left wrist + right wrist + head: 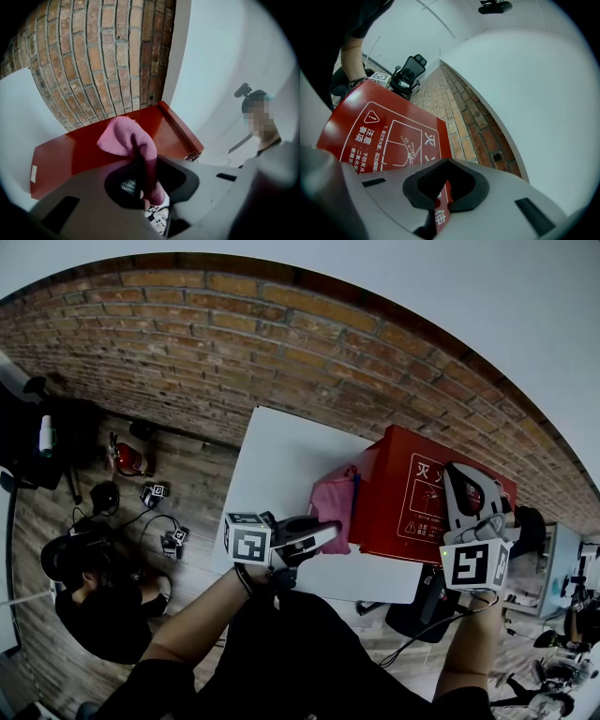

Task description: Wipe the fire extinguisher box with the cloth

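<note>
1. The fire extinguisher box (412,512) is red and lies on the right part of the white surface (281,451). Its face with white print and a diagram is turned up.
2. The left tool (326,533) reaches in from the near side towards the box's left side. The left gripper view shows its jaws clenched on a pink cloth (126,140).
3. The cloth bunches up out of the left tool (143,187) in a rounded fold. In that view a plain red side of the box (79,154) stands right behind it.
4. In the head view the cloth (333,507) hangs just beside the box's left side. No view shows clearly whether it touches.
5. The right tool (459,474) lies over the printed face at the box's right end.
6. In the right gripper view the jaws of the right tool (440,199) are pressed together with nothing between them. The printed face (389,140) spreads out just beyond them.
7. A brick wall (234,334) runs along the far side of the surface.
8. On the wooden floor to the left a person (94,596) crouches among cables, and a small red extinguisher (127,460) lies near the wall.
</note>
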`<state>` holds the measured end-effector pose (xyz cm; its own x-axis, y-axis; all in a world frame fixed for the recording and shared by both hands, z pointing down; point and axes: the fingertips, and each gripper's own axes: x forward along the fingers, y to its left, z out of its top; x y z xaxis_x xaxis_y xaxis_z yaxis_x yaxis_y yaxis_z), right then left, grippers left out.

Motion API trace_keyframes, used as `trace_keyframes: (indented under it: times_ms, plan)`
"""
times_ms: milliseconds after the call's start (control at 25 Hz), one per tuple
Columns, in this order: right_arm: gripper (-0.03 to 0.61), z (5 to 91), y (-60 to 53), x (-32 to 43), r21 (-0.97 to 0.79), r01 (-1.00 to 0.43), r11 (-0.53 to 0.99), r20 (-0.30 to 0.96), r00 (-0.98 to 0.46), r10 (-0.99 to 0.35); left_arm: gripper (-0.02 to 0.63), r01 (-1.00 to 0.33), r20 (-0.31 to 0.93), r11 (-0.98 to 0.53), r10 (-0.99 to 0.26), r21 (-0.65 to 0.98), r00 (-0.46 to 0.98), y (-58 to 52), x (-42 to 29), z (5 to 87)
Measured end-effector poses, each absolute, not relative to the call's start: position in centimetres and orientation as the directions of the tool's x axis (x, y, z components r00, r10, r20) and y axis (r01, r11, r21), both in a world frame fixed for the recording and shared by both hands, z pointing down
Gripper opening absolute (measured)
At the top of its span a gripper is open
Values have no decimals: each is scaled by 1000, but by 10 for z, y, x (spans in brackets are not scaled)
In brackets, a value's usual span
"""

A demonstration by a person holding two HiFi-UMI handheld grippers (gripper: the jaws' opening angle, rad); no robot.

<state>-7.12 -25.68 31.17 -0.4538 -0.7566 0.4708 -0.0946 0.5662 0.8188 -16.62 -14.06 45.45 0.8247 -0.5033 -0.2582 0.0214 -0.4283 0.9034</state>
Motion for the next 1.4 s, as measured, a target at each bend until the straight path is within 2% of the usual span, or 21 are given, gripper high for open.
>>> trace_keyframes:
  times_ms: [800, 1400]
  plan:
    - [20, 312, -257, -71, 820, -95, 565, 469, -454, -757, 93, 78, -348, -498, -478, 864, 807, -141, -166, 406]
    - [20, 312, -257, -71, 821, -94, 563, 467, -456, -758, 94, 76, -369, -550, -444, 831, 817, -136, -164, 377]
